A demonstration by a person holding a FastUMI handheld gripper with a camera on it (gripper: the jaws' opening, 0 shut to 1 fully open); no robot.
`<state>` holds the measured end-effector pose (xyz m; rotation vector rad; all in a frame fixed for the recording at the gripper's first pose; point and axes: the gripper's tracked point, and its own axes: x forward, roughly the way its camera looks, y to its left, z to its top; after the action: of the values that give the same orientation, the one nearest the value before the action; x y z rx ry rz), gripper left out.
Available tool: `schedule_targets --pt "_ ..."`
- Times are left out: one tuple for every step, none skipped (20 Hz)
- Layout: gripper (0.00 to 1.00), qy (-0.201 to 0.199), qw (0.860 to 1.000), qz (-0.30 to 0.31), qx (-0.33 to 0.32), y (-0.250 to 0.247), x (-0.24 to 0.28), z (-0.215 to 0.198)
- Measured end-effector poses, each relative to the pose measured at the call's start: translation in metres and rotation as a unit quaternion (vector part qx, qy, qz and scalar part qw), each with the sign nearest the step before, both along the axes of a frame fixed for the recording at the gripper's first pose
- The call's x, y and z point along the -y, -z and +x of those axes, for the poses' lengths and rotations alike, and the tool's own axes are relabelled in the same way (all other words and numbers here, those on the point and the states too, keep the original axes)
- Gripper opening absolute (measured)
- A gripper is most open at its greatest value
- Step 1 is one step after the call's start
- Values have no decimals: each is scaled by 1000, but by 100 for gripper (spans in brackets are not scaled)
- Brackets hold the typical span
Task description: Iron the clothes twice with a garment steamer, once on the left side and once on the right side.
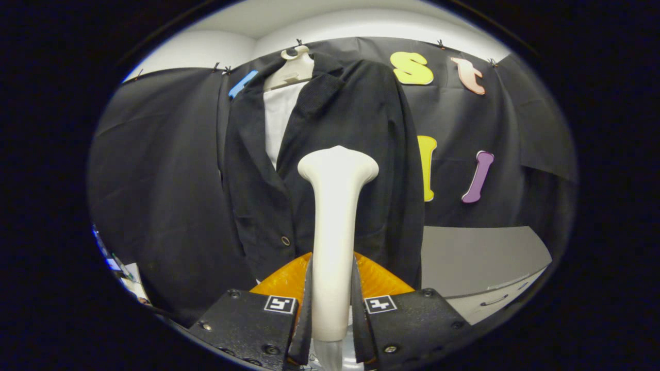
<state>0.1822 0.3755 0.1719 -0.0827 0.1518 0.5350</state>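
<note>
while the gripper [332, 304] is closing both fingers [304, 309] on the handle of the garment steamer [335, 226], the tool is standing upright between them, its flared head pointing up and away toward the clothes. the fingers are pressing on either side of the pale handle, so the hold is looking firm and narrow, with no gap to spare. just behind the handle an orange ribbed piece [379, 278] is showing low down; what it is i cannot tell. beyond the steamer head a dark jacket [356, 129] is hanging on a pale hanger [295, 67] against the booth's black wall, with a white shirt [278, 121] showing in its open front and a button [285, 240] low on the left panel. the head is sitting in front of the jacket's middle, whether touching or a little short of the cloth i cannot tell. judging from this, the steamer is already in hand and facing the garment, while both passes, left and right, are looking like work left to do.
</note>
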Motion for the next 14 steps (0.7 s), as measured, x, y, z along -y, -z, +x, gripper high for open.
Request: schedule_targets --pt "35 0 1000 -4 -4 6 0 0" --pt "35 -1 1000 -7 -8 14 1 -1" --pt "35 -2 1000 -10 -14 19 1 -2" --pt "35 -4 1000 -14 -20 26 0 -3" --pt "35 -4 1000 -18 -24 32 1 -4" --pt "35 -4 999 -24 -28 39 2 -5" --pt "35 -5 999 -29 -31 44 2 -6" --pt "35 -5 999 -32 -35 50 3 -7" --pt "35 -6 999 -34 -40 55 3 -7" --pt "35 -5 998 -37 -44 62 5 -6" --pt "35 -5 998 -40 -47 66 5 -6" --pt "36 -6 998 -41 -52 72 6 -8" --pt "35 -6 997 -42 -57 77 7 -9" --pt "36 -6 997 -44 -61 81 8 -9"
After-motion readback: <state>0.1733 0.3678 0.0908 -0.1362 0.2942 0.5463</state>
